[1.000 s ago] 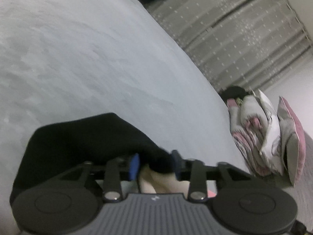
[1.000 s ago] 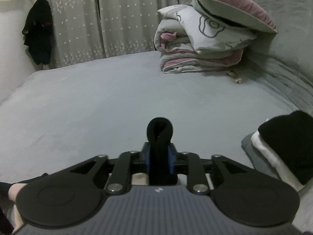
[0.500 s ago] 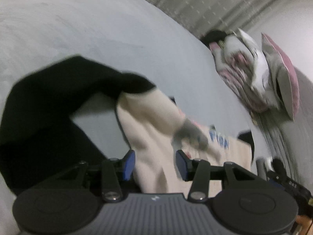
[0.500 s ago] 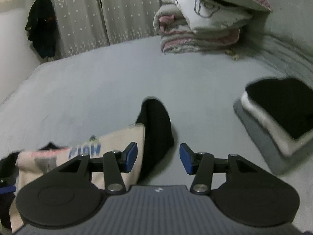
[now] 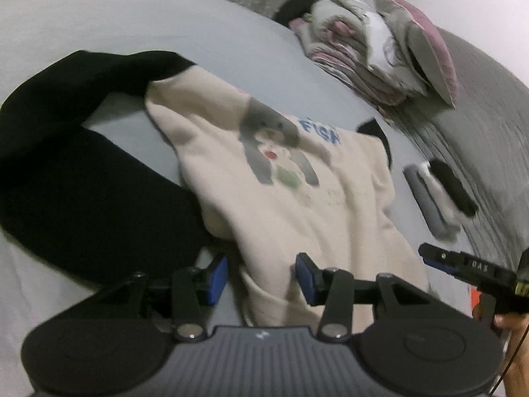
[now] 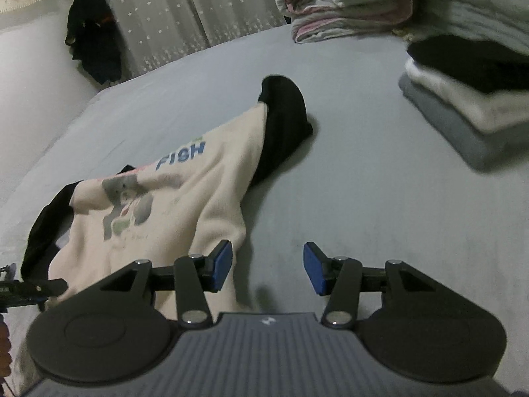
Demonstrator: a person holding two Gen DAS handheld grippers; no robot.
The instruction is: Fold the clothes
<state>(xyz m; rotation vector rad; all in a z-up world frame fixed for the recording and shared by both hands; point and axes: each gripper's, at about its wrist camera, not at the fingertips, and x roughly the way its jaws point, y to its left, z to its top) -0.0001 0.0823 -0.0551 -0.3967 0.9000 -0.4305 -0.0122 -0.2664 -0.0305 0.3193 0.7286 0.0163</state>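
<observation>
A cream sweatshirt (image 5: 297,195) with black sleeves, a grey animal print and blue "FISH" lettering lies spread on the grey bed (image 5: 99,16). Its left black sleeve (image 5: 76,152) curls in a loop. In the right wrist view the same sweatshirt (image 6: 172,205) lies left of centre, its other black sleeve (image 6: 284,122) stretched away. My left gripper (image 5: 261,281) is open over the lower hem, holding nothing. My right gripper (image 6: 267,266) is open above the bare bed beside the hem. The right gripper's tip (image 5: 463,264) shows in the left wrist view.
A stack of folded clothes (image 6: 469,99), grey, white and black, sits on the bed at right. Rolled bedding and a pink pillow (image 5: 380,53) lie at the far end. Curtains (image 6: 182,10) and a dark garment (image 6: 94,36) hang behind.
Both grippers were shut on the black sleeves a second ago; they opened, dropped the sweatshirt flat on the bed, and pulled back toward its hem.
</observation>
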